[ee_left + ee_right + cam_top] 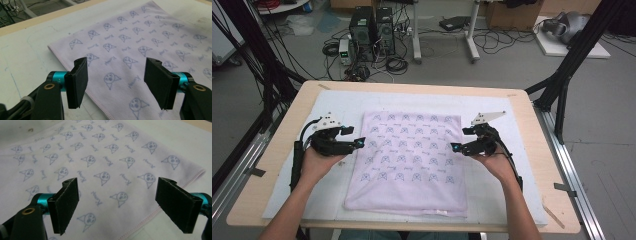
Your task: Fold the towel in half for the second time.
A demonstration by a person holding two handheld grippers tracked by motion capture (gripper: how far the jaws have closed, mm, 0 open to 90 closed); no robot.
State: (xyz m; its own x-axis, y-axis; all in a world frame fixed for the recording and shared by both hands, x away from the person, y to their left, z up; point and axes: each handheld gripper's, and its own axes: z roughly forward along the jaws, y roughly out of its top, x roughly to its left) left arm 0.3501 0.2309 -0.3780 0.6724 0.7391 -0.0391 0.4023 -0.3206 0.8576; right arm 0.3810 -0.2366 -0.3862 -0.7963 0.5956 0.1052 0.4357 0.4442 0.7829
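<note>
Pale lilac cloth [408, 162] w/ small blue print lies flat at desk centre, on a white mat [522, 165] covering most of the desk [277, 165]. It looks folded, prob. two layers or more, tho the layer count is hard to judge from above.

Left claw [362, 143] sits at 9 o'clock of the cloth, just off its left edge; jaws spread, nothing between them. In the left gripper view the stitched hem [97, 105] runs under the gap, pads above it, not pressing. Right claw [454, 148] at 3 o'clock, over the right edge, jaws also spread wide and empty; right gripper view shows hem [150, 216] below.

Handling, as I judge it: thin, light, soft fabric, limp, no stiffness, so it'll sag and drape once lifted. Not fragile, not slippery on felt-like pads. Best grip pts: the side hems or corners, pinching all layers together; taking only the top layer would let the fold open. Lift both sides evenly or it skews.
</note>
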